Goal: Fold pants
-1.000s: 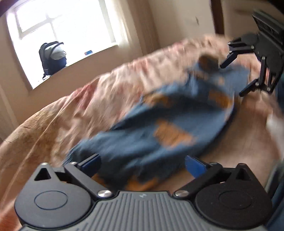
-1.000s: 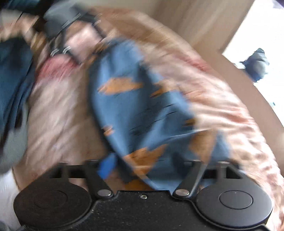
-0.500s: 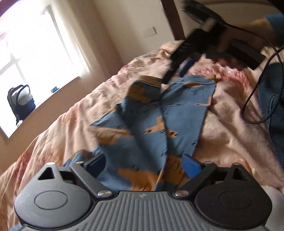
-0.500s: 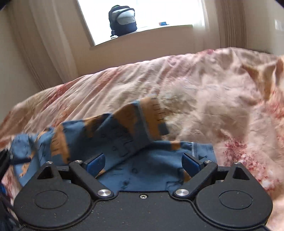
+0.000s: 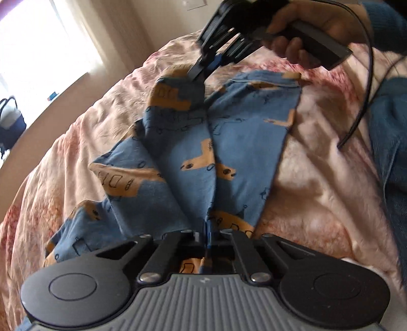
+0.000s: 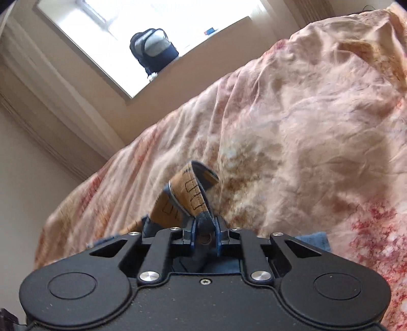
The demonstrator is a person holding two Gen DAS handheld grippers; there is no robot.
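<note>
Blue pants (image 5: 229, 142) with orange print lie crumpled lengthwise on a pink floral bedspread (image 5: 318, 165). At their near end my left gripper (image 5: 208, 229) has its jaws closing tight on a pinch of the fabric. At the far end a hand (image 5: 305, 23) holds my right gripper (image 5: 201, 71), tipped down onto the pants' edge. In the right wrist view the right gripper (image 6: 205, 224) is closing, its pads pressing a rolled fold of the pants (image 6: 188, 193) that sticks up between them.
The bedspread (image 6: 305, 114) is wrinkled and spreads around the pants. A backpack (image 6: 154, 49) sits on the sill of a bright window behind the bed. A black cable (image 5: 366, 89) hangs at the right, beside a person's blue denim clothing (image 5: 389, 132).
Both grippers stood open over the pants before; now each is closed on fabric. The right gripper has rolled, tilting its view, and the pants' far end is gathered into a fold.
</note>
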